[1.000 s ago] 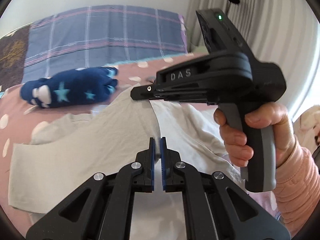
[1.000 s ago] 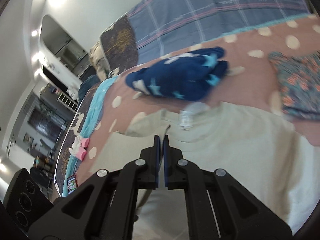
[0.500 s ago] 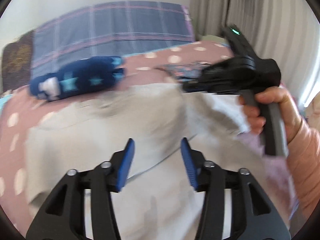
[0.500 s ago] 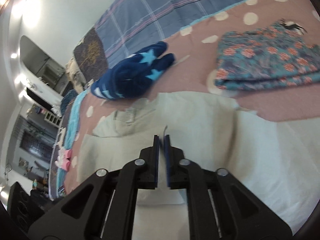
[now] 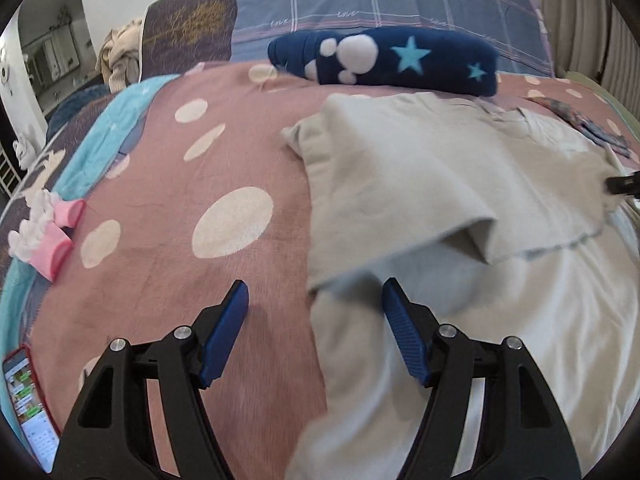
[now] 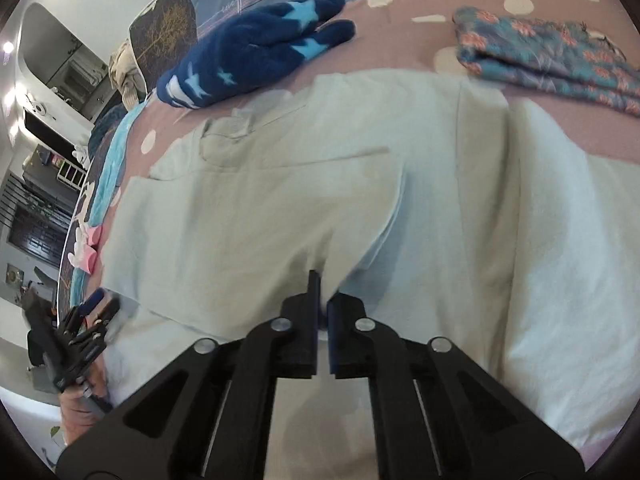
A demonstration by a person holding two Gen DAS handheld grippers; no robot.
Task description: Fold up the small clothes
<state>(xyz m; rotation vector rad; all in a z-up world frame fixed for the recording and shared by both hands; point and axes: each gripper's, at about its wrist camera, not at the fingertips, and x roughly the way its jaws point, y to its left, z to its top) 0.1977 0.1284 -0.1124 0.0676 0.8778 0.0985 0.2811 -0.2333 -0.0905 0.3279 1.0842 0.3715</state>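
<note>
A pale beige shirt [image 5: 432, 176] lies spread on the pink polka-dot bedspread [image 5: 168, 216], one side folded over onto itself. My left gripper [image 5: 316, 320] is open and empty, its blue pads straddling the shirt's left edge just above the bed. My right gripper [image 6: 322, 300] is shut on a fold of the shirt [image 6: 280, 184] near its middle. The left gripper also shows in the right wrist view [image 6: 90, 316] at the shirt's left edge. The right gripper's tip shows at the far right of the left wrist view [image 5: 624, 184].
A dark blue star-print garment [image 5: 384, 60] lies beyond the shirt. A folded floral garment [image 6: 552, 56] lies at the far right. Pink and white socks [image 5: 44, 232] and a phone [image 5: 28, 404] lie on the left. Plaid pillows [image 5: 384, 4] are at the back.
My left gripper let go of the shirt, opened wide and swung left to the shirt's left edge. My right gripper carried its held fold across and down onto the shirt.
</note>
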